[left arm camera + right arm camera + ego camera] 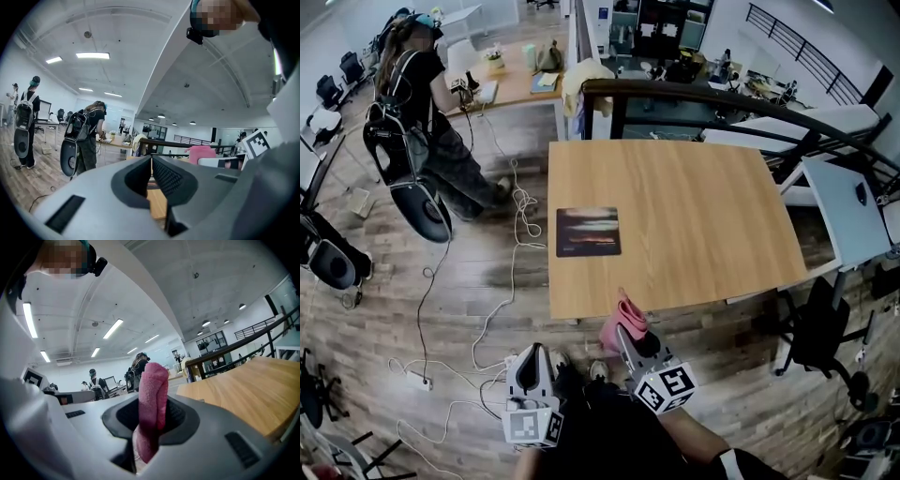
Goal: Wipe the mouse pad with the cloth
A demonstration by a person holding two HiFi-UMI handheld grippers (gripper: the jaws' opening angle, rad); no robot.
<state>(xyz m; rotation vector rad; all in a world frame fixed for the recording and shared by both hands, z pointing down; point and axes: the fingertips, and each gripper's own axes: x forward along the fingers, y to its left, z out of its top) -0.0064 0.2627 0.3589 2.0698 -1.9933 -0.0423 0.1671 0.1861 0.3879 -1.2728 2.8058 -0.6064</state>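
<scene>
The dark mouse pad (588,232) lies flat near the left edge of the wooden table (694,216). My right gripper (628,334) is at the table's near edge, shut on a folded pink cloth (624,317) that sticks up out of its jaws; the cloth (152,404) fills the middle of the right gripper view. The pad is well ahead of the cloth and to its left. My left gripper (532,354) hangs lower left, off the table over the floor, jaws together with nothing in them. In the left gripper view (151,174) the pink cloth (201,152) shows to the right.
A person with a backpack (422,103) stands at a desk (511,84) far left. White cables (516,202) trail over the wood floor beside the table. A dark railing (722,98) runs behind it. An office chair (820,333) and a white desk (848,206) stand on the right.
</scene>
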